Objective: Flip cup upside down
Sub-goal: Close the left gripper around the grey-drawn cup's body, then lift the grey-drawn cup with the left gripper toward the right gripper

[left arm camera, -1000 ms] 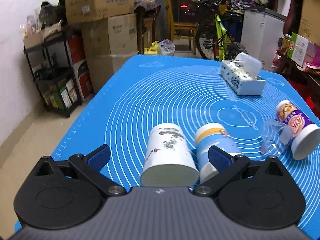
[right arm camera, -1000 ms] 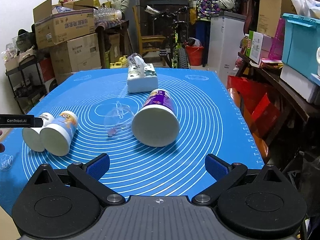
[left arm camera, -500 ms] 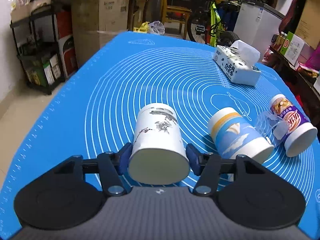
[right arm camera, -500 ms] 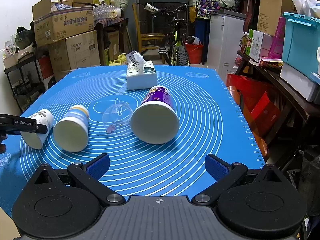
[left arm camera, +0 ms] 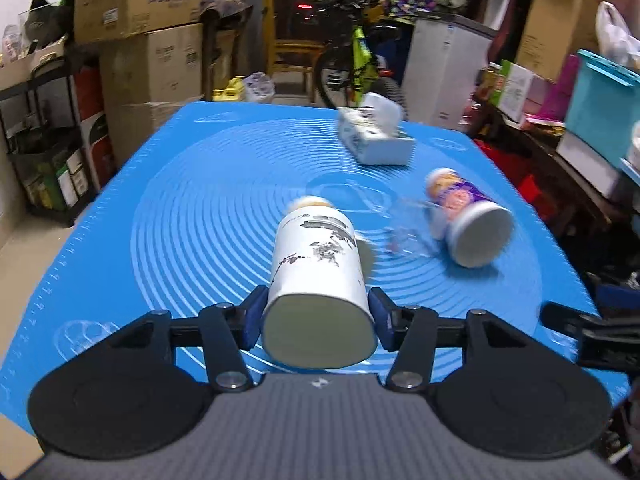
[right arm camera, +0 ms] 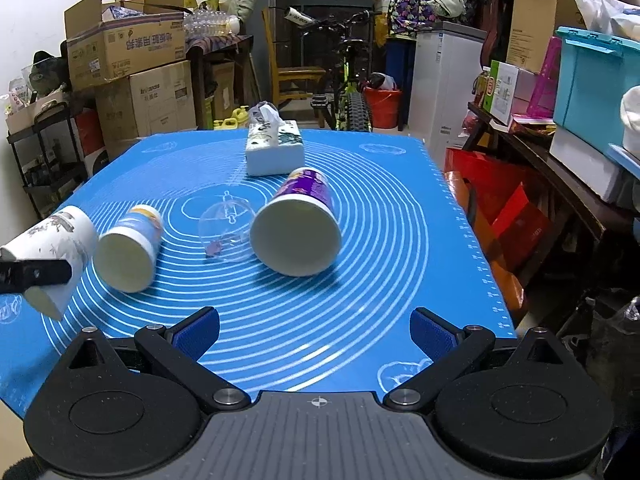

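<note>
Left claw is clamped on the white cup near its open rim, one blue pad on each side. The cup lies roughly horizontal, mouth toward the camera. In the right wrist view it looks lifted off the mat, tilted, at the far left. Right claw is open and holds nothing, parked over the near edge of the table.

Judgement: the grasp is made and the flip itself is not done yet.

Risks:
- The grip sits at the rim end of a thin paper wall, so too much squeeze could make the mouth go oval and let the cup pop out mid-rotation.
- The body sticks far out past the pads, so a fast wrist roll may let it pivot between them.
- The blue cup lies just beside the held one; swinging the base down could knock it and set it rolling.
- The clear cup and purple cup lie further right and are probably out of the swing path.
- If the rim goes down unlevel, the cup tips over instead of seating mouth-down.

The left view is motion-blurred, so exact mat clearance can't be told from it.
</note>
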`<state>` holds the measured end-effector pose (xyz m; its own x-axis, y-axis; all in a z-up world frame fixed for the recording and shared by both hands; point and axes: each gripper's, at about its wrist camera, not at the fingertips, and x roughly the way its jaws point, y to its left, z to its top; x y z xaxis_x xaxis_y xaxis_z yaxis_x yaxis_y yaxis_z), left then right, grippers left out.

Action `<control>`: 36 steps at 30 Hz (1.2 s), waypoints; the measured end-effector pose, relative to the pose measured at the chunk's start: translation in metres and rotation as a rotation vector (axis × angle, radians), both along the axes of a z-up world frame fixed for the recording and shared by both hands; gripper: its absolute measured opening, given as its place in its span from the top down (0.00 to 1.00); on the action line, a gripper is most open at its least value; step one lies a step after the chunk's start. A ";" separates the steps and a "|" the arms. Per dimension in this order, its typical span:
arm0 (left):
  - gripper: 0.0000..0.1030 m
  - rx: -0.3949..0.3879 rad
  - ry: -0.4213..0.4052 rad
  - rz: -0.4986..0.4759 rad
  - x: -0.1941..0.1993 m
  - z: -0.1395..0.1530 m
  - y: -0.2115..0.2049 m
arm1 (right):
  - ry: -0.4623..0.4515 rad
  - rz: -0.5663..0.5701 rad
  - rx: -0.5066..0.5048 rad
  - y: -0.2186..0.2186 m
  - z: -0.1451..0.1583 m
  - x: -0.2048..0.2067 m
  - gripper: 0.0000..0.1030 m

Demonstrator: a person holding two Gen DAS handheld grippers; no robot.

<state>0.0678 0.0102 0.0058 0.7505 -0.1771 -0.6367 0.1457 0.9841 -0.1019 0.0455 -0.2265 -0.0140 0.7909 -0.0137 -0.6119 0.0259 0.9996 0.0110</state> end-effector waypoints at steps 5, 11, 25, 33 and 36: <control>0.45 0.005 0.019 -0.035 -0.006 -0.012 -0.034 | 0.010 -0.018 0.003 -0.009 -0.001 -0.008 0.02; 0.44 -0.007 0.070 -0.054 -0.002 -0.036 -0.063 | 0.024 -0.040 -0.009 -0.020 -0.003 -0.014 0.02; 0.16 0.057 0.052 -0.065 -0.006 -0.044 -0.081 | 0.040 -0.054 0.000 -0.030 -0.010 -0.015 0.02; 0.16 0.071 0.055 -0.068 -0.005 -0.046 -0.082 | 0.037 -0.048 0.000 -0.027 -0.009 -0.016 0.02; 0.16 0.073 0.056 -0.067 -0.006 -0.047 -0.082 | 0.036 -0.049 0.000 -0.026 -0.009 -0.016 0.02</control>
